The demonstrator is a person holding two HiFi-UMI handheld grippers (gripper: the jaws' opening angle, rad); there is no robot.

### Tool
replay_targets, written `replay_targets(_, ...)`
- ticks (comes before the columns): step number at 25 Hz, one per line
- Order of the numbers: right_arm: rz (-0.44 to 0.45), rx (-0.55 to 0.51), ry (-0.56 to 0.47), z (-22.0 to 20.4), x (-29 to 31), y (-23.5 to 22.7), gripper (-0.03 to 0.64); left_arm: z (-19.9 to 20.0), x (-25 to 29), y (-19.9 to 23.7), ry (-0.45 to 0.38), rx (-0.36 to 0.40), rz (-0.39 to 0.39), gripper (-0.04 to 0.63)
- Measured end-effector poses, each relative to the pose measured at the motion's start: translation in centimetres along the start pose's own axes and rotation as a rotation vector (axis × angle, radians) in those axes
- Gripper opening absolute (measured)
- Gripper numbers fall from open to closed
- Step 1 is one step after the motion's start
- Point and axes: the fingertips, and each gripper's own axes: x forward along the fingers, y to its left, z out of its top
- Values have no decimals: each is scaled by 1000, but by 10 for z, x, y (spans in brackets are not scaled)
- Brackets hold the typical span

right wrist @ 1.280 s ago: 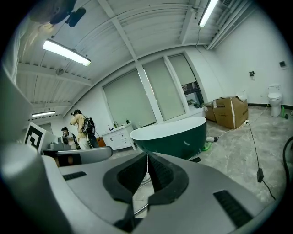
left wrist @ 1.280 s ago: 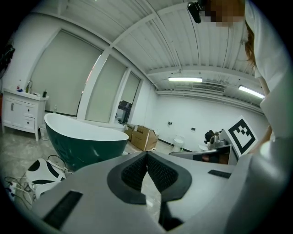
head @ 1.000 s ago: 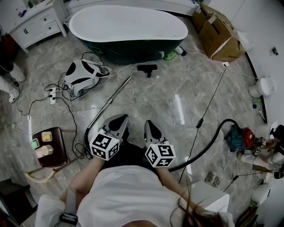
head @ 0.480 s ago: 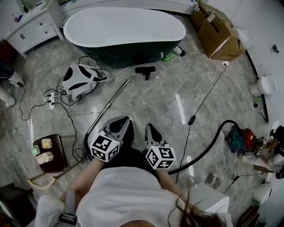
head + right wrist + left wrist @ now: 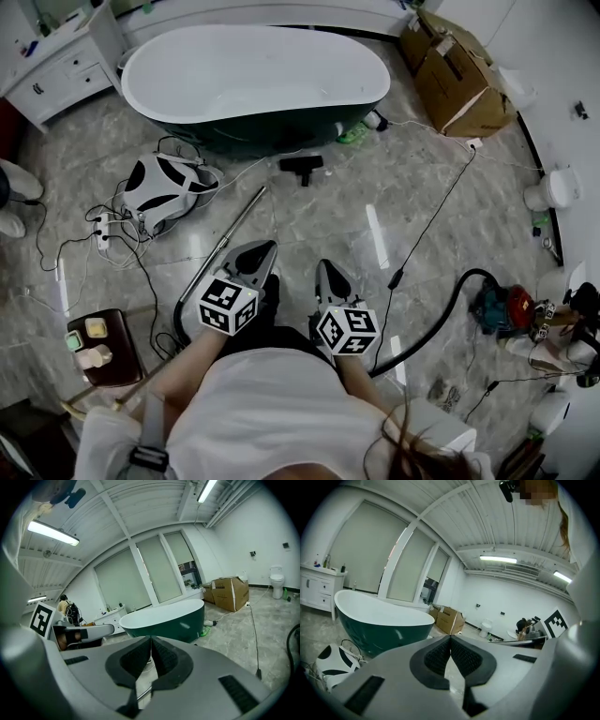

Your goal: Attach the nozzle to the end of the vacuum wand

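Your left gripper [image 5: 450, 637] is clenched tight, pads pressed together, nothing between them. The right gripper [image 5: 151, 640] is the same: closed up and empty. In the head view you hold the pair side by side just ahead of your body, marker cubes toward you, noses aimed out over the marble floor [image 5: 412, 202].

The vacuum wand [image 5: 232, 232], a slim metal tube, lies on the floor and runs diagonally just left of your left gripper in that view. Its far end points toward the tub; its near end meets a black hose by your left arm. The nozzle [image 5: 302, 165], small and black, sits on the floor past that far end and a little to the right. It lies apart from the wand, not joined to it, near the dark green side of the bathtub [image 5: 364, 56].

Left of the wand there is a white-and-black device [image 5: 161, 183] in a tangle of cables. Out on your right, a second run of black hose curves across to the vacuum canister [image 5: 499, 307]. A cardboard box [image 5: 457, 67] stands beyond the tub's right end, and both gripper views look over the closed jaws at the tub.
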Motion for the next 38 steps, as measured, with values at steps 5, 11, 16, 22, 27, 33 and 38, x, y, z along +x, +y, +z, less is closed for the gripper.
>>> replay_targets(5, 2, 9, 8, 18, 22, -18, 15, 15, 30, 16, -7, -29, -1, 8)
replay_targets(11, -30, 32, 22, 27, 51, -48, 15, 13, 51, 24, 47, -4, -25, 8)
replay_targets(16, -15, 36, 21, 46, 82, -68, 15, 20, 70, 37, 65, 8, -51, 8)
replay_targets(22, 18, 49, -1, 65, 113, -71, 15, 33, 98, 60, 66, 11, -47, 9)
replay_targets(27, 1, 58, 2, 69, 126, -85, 15, 41, 109, 65, 50, -10, -82, 9)
replay_targets(33, 8, 135, -9, 72, 127, -112, 15, 33, 117, 61, 77, -9, -75, 9)
replay_targets(38, 41, 155, 1, 88, 144, -130, 15, 49, 138, 72, 41, -41, -33, 8)
